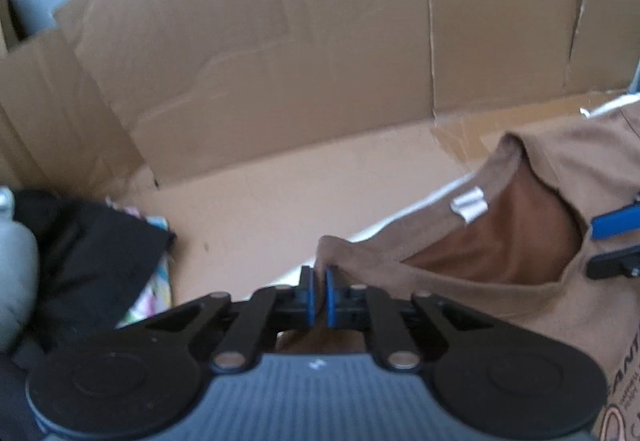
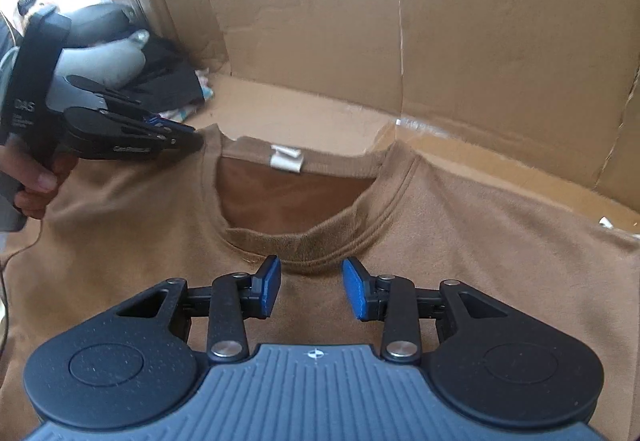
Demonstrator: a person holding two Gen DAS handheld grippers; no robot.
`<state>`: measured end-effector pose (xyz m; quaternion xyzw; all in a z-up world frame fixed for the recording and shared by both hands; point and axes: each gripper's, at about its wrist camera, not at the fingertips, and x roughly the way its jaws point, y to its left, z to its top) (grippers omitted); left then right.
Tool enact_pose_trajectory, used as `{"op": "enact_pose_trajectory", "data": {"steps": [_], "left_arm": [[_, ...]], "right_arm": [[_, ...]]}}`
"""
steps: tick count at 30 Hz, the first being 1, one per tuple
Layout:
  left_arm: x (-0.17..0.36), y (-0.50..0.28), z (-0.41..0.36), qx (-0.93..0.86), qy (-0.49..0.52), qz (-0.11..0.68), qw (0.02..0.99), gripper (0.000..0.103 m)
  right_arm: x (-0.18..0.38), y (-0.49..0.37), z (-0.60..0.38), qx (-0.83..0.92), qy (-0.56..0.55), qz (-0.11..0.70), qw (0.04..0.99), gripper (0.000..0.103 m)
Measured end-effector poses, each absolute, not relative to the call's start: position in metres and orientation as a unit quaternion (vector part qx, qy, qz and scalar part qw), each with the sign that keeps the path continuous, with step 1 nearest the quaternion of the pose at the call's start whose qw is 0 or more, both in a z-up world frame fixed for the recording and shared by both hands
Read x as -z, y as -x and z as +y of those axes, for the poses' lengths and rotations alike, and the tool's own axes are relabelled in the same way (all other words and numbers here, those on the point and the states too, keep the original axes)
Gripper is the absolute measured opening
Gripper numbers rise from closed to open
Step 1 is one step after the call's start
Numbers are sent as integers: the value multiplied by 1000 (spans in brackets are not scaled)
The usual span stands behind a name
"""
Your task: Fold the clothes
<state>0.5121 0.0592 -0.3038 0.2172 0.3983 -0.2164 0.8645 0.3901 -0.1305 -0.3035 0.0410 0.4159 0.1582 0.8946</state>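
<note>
**Left jaws pinched on tee shoulder, right jaws open over the collar**

Left gripper (image 1: 319,295): blue pads nearly together, a fold of the brown T-shirt (image 1: 500,281) caught between them. In the right wrist view the same gripper (image 2: 188,135) comes in from the left edge, tip on the shirt's shoulder edge just left of the neckline. A hand (image 2: 36,177) is wrapped round its handle at far left.

Right gripper (image 2: 311,287): jaws wide apart, holding nothing, hanging over the front of the collar (image 2: 320,241) at lower centre frame. Contact with the fabric: cannot tell.

The brown T-shirt (image 2: 460,261) lies spread across the lower half of the right wrist view, neck opening facing up, white neck label (image 2: 286,159) on the back of the collar. It sits on flattened cardboard (image 2: 304,109); more cardboard panels (image 2: 500,21) stand behind, filling the top of both views.

Upper left in the right wrist view: a heap of dark clothing (image 2: 168,81) with a grey garment (image 2: 108,57) on top, well apart from the T-shirt. Left wrist view is blurred.
</note>
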Motion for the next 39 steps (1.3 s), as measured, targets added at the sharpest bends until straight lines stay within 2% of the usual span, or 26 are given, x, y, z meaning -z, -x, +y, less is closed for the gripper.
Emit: {"op": "enact_pose_trajectory", "data": {"steps": [2, 4, 7, 12, 13, 14, 20, 22, 24, 32, 33, 34, 35, 39], "left_arm": [[307, -517, 58, 208, -216, 407, 863, 7], [312, -521, 55, 191, -221, 428, 855, 18], [306, -522, 59, 169, -215, 427, 862, 26], [280, -506, 77, 130, -176, 407, 887, 28], [276, -499, 79, 128, -171, 405, 889, 30], [274, -492, 81, 126, -165, 403, 891, 30], [284, -455, 72, 157, -134, 407, 890, 30], [289, -447, 65, 164, -133, 404, 890, 30], [293, -443, 59, 171, -126, 400, 892, 30], [304, -429, 34, 190, -110, 388, 895, 30], [306, -429, 31, 192, -110, 387, 895, 30], [308, -429, 28, 194, -110, 387, 895, 30], [310, -430, 25, 194, -110, 388, 894, 30], [313, -431, 21, 189, -95, 387, 898, 28]], "right_arm": [[300, -388, -130, -160, -45, 411, 896, 42], [302, -390, -126, -162, -45, 418, 893, 42], [311, -397, -118, -153, -35, 431, 888, 42], [315, -414, -115, -142, -55, 431, 890, 40], [315, -417, -115, -142, -56, 430, 890, 30], [315, -421, -114, -142, -58, 429, 890, 27], [304, -433, -118, -145, -74, 418, 894, 31], [296, -430, -123, -141, -68, 415, 896, 37], [290, -425, -128, -147, -64, 414, 896, 40], [297, -412, -121, -161, -7, 433, 887, 39], [299, -413, -119, -163, -4, 432, 887, 36], [301, -413, -118, -165, -1, 431, 887, 19], [303, -414, -116, -168, 2, 430, 887, 8], [301, -415, -109, -176, 19, 418, 891, 3]]}}
